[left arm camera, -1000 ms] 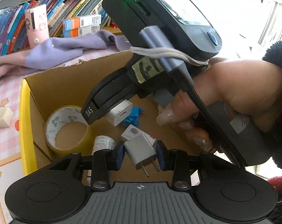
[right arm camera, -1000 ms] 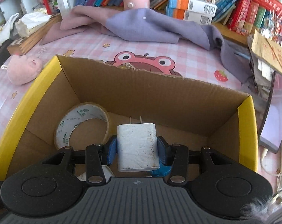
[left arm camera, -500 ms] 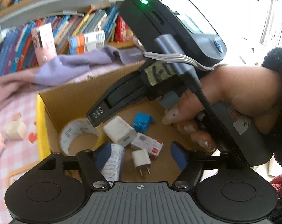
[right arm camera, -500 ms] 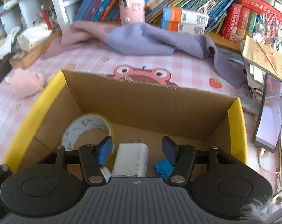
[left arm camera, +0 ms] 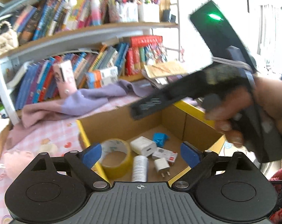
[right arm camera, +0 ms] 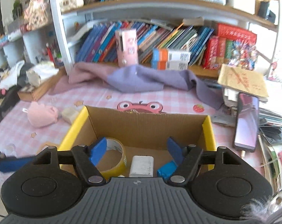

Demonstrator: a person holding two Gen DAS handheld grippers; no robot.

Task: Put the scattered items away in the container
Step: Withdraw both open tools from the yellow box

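The cardboard box (right arm camera: 148, 128) with yellow-edged flaps sits on the pink checked tablecloth (right arm camera: 96, 97), towards its near edge, and it already holds a small heap of things. On its floor a roll of yellowish tape (left arm camera: 115, 155) lies by the left wall; beside it lies a large white charger block (left arm camera: 143, 146), with a crumpled blue piece (left arm camera: 160, 139) just behind it towards the far right corner. Nearer the front edge are a white cylinder (left arm camera: 140, 168), a small white plug (left arm camera: 163, 166) with its prongs pointing forward, and a flat white packet with a red patch (left arm camera: 165, 154), all close together. The left gripper (left arm camera: 140, 155) hangs above the box with its jaws opening wide and nothing between the blue pads. The right gripper (right arm camera: 135, 149) hangs over the box too, jaws opening and bare. Outside the box, near the tablecloth's left edge, lie a pink plush toy (right arm camera: 41, 114) and a small pale block (right arm camera: 70, 114) just beside it
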